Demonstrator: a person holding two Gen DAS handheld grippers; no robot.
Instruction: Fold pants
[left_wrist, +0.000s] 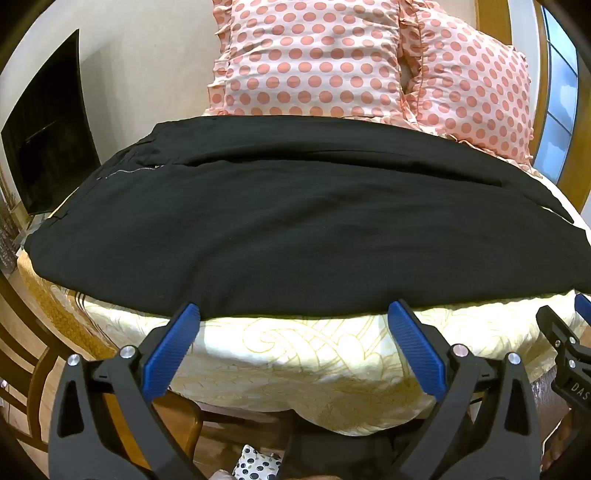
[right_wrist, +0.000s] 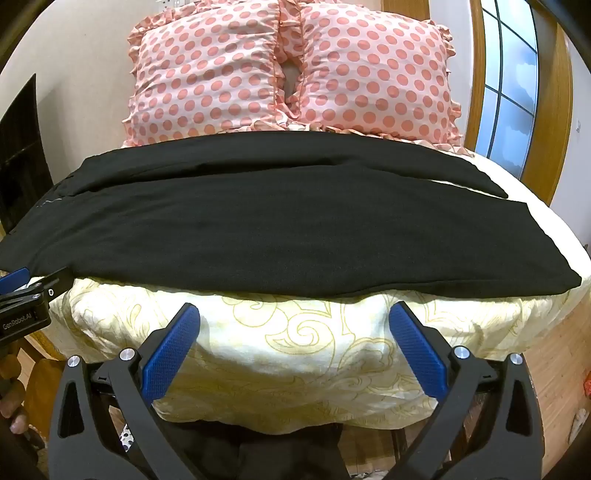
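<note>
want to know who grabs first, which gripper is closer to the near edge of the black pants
Left. Left gripper has its fingertips at the black pants edge; right gripper hangs short, over the yellow bedspread.

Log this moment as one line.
pants: flat on bed, legs stacked | left gripper: open, at near edge | right gripper: open, short of pants

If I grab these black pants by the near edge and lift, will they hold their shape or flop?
The pants will probably flop: the soft cloth follows the bed. The upper layer may slide off. Both open grippers likely help.

left claw (left_wrist: 294, 315) and right claw (right_wrist: 294, 318) both spread wide, side by side.
</note>
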